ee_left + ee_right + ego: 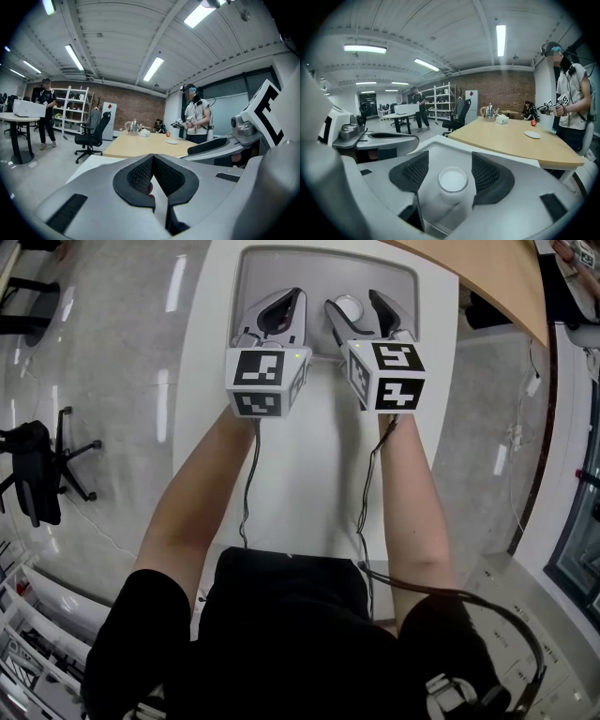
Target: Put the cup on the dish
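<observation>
A small white cup [348, 307] [453, 183] stands upright on a grey tray [246, 277] [436, 152] at the far end of the white table [319, 474]. My right gripper [354, 304] [450, 165] is open around the cup, and neither pad touches it. My left gripper [279, 310] [152, 161] sits beside it over the tray's left half. It is shut on a thin reddish-brown thing [149, 188] [278, 324], apparently the dish, which is mostly hidden by the jaws.
A wooden table [487, 268] [520, 138] [145, 143] stands beyond the tray to the right. A black office chair [37, 470] is on the floor to the left. People stand in the background, one [569, 93] holding grippers by the wooden table.
</observation>
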`<state>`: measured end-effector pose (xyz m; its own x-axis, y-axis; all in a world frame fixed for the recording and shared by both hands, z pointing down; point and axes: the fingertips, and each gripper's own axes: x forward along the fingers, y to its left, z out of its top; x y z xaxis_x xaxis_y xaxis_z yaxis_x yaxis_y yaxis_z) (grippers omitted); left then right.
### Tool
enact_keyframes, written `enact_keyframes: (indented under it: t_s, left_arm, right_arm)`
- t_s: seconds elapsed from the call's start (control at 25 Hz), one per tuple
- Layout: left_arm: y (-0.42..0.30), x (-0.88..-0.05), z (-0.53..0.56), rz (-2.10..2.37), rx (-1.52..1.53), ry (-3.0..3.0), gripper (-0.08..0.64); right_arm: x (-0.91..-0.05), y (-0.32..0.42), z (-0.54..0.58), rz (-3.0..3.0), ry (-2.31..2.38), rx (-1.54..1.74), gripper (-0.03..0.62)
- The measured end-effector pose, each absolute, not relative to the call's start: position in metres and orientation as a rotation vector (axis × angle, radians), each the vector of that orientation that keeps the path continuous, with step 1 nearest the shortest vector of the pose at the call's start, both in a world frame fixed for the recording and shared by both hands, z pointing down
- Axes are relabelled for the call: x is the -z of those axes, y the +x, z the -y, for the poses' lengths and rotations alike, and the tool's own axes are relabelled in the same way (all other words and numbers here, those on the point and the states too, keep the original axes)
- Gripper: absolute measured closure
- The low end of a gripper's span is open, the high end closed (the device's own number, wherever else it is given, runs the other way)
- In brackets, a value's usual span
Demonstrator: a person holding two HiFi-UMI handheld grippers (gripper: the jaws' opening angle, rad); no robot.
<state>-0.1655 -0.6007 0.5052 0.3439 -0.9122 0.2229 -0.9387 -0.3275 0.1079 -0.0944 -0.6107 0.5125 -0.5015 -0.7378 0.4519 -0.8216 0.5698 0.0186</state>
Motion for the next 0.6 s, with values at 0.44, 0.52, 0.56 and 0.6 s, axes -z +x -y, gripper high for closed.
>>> enact_keyframes:
  t_s: [0.44, 0.52, 0.56, 0.6]
  left_arm:
    - [-0.147, -0.406, 0.475, 1.689, -0.071, 2.412, 0.557]
    - [-0.143, -0.394, 0.451, 1.688, -0.065, 2.409, 0.557]
    - [-0.139, -0.388, 0.439, 1.685, -0.062, 2.41, 0.557]
    - [-0.135, -0.381, 0.427, 1.681, -0.059, 2.414, 0.557]
  right_arm:
    - [-0.39, -0.075, 0.482, 2.589, 1.352, -0.166, 0.347]
    - [-0.375, -0.067, 0.458, 2.59, 1.396, -0.148, 0.422]
    - [-0.367, -0.062, 0.446, 2.589, 1.416, -0.142, 0.449]
    - [-0.36, -0.057, 0.434, 2.59, 1.432, -0.141, 0.459]
